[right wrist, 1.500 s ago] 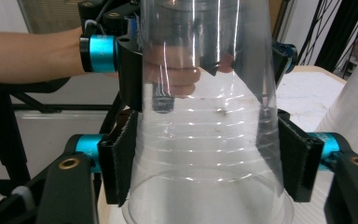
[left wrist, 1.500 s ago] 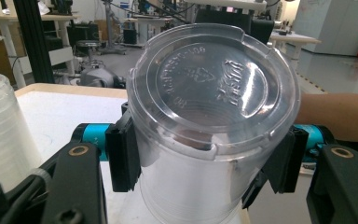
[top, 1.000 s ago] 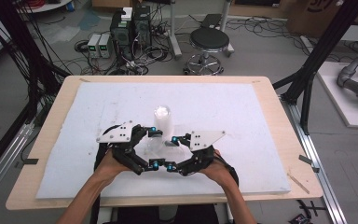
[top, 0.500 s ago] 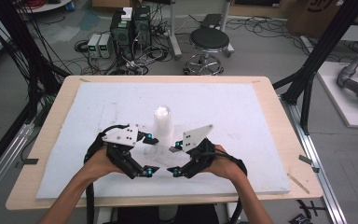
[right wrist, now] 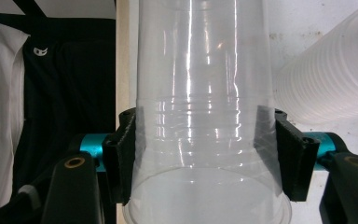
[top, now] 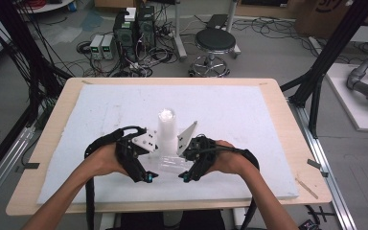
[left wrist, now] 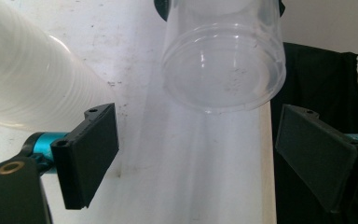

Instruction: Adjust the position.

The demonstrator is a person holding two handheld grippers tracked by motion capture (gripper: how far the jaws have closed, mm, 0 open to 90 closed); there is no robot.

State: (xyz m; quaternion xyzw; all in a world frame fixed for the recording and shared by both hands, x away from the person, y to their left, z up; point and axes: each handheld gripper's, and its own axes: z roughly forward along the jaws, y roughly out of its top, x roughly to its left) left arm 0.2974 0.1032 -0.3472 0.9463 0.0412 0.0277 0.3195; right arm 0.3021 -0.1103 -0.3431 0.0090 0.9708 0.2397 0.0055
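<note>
A tall stack of clear plastic cups (top: 166, 125) stands upright mid-board; it also shows as ribbed white walls (left wrist: 23, 79) (right wrist: 326, 79) in the gripper views. A single clear cup (top: 172, 165) (right wrist: 205, 70) lies level above the board between the two hands. My right gripper (top: 186, 165) (right wrist: 205, 119) is shut on it near its rim, pads pressed on both sides. My left gripper (top: 149, 165) (left wrist: 196, 116) faces the cup's base (left wrist: 223, 70). Its jaws have just been closing a little but stand open. The base is beyond their tips, not between them.
A white foam board (top: 249, 110) covers the wooden table (top: 292, 143). A stool (top: 214, 42), computer boxes (top: 134, 28) and cables lie on the floor past the far edge. Black frame posts (top: 323, 57) rise at both sides. The person's dark clothing (left wrist: 317, 79) is at the near edge.
Both hands have risen and drawn slightly toward the near edge, away from the stack's foot. The single cup has come up with the right gripper. The stack has stayed put.
</note>
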